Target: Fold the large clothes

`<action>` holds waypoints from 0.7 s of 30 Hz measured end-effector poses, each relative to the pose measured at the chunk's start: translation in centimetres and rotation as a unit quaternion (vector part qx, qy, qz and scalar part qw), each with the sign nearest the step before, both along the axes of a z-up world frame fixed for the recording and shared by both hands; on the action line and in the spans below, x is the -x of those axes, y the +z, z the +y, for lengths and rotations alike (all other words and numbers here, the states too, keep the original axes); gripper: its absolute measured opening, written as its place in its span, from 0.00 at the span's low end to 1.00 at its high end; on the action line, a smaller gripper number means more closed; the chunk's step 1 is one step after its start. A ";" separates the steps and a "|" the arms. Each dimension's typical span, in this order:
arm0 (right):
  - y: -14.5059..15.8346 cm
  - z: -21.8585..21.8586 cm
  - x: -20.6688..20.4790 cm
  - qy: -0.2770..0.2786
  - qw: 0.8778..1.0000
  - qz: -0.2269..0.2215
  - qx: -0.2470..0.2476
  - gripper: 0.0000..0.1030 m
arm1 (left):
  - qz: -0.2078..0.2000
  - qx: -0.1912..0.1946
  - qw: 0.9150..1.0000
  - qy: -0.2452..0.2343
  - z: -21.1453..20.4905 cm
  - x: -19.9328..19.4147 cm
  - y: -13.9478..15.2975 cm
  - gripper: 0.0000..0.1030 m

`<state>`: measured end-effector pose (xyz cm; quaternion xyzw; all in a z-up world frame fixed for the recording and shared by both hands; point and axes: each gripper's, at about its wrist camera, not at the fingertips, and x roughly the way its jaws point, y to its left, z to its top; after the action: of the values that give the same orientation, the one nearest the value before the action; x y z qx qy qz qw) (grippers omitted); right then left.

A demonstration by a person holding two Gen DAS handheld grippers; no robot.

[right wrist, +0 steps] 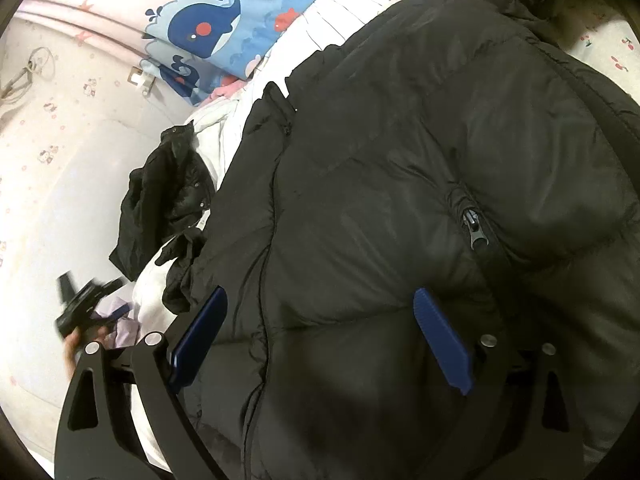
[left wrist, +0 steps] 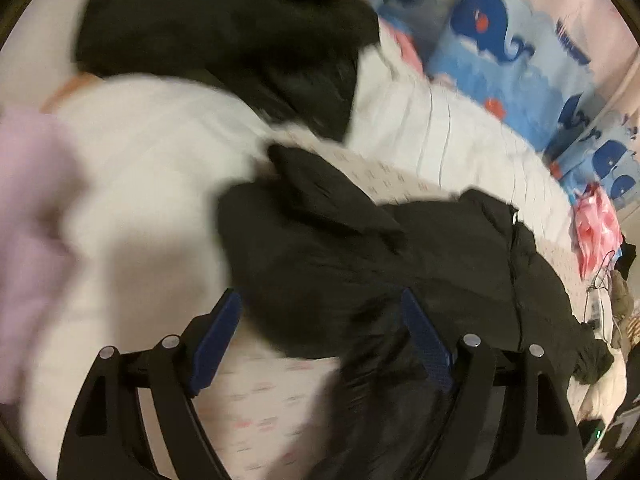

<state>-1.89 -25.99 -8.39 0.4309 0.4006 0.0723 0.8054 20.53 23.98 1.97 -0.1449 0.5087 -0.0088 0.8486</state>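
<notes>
Jaws spread wide on both of my tools, nothing pinched in either. Left gripper: blue pads apart, hovering over a rumpled lobe of the black puffer jacket; the view is motion-blurred, so I cannot tell whether the pads touch the fabric. Right gripper: pads apart, straddling the quilted front of the same jacket, just below its zipped pocket. Contact again uncertain.

Location of work piece: the jacket lies on the bed, over a small-print sheet and beside a white duvet. It is spread loosely, not flat. From the left wrist view the near part is bunched into a peak and the far hem sags toward the bed edge. From the right wrist view the body panel is fairly smooth, with a sleeve or collar section crumpled at the left side.

Other items: a second dark garment heaped farther back on the bed; lilac cloth at the left; whale-print bedding at the head of the bed; a pink plastic bag.

Progress judgement: early. No clean fold line is visible anywhere. Remaining: flatten the jacket, bring the sleeves in, fold the body. The second dark garment looks unfolded too.
</notes>
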 end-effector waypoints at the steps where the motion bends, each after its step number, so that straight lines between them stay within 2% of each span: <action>1: 0.0 -0.1 -0.1 0.000 1.000 0.001 -0.005 0.88 | 0.010 0.005 1.000 0.003 -1.2 -1.0 -1.0 0.77; 4: 0.0 -0.3 -0.1 0.000 1.000 0.000 -0.019 0.88 | 0.026 -0.001 0.999 0.034 -3.8 -4.1 -3.5 0.77; 7: 0.2 -0.3 0.0 0.006 0.999 -0.002 -0.031 0.88 | 0.057 -0.044 0.992 0.101 -4.3 -7.3 -5.8 0.77; 9: 0.4 -0.1 0.1 0.011 0.999 -0.005 -0.034 0.88 | 0.083 -0.023 0.983 0.162 -3.1 -8.6 -7.4 0.77; 10: 0.5 -0.1 0.0 0.013 0.999 -0.006 -0.036 0.88 | 0.090 0.011 0.975 0.203 -1.9 -8.7 -8.1 0.77; 11: 0.5 0.0 0.0 0.013 0.999 -0.006 -0.036 0.88 | 0.082 0.032 0.971 0.224 -1.1 -8.5 -8.1 0.76; 12: 0.5 0.2 0.0 0.016 0.999 -0.005 -0.036 0.88 | 0.067 0.048 0.968 0.238 -0.2 -8.2 -8.0 0.68; 13: 0.5 0.3 0.0 0.018 0.999 -0.004 -0.037 0.88 | 0.051 0.063 0.966 0.245 0.5 -8.1 -7.9 0.56; 14: 0.4 0.4 0.0 0.020 0.999 -0.004 -0.038 0.88 | 0.039 0.085 0.967 0.238 1.1 -8.1 -7.8 0.26; 15: 0.5 0.5 0.0 0.021 0.999 -0.004 -0.037 0.88 | 0.025 0.101 0.967 0.232 1.6 -8.0 -7.7 0.13; 17: 0.6 0.6 0.0 0.023 0.999 -0.005 -0.036 0.88 | -0.008 0.100 0.970 0.223 2.5 -7.1 -6.5 0.02; 21: 0.7 0.7 0.2 0.024 0.999 -0.007 -0.029 0.88 | -0.083 0.060 0.974 0.201 3.8 -4.4 -1.7 0.00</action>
<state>-2.07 -25.29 -7.70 0.4438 0.4026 0.1058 0.7935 24.91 27.74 0.26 -0.2934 0.3956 0.1192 0.8621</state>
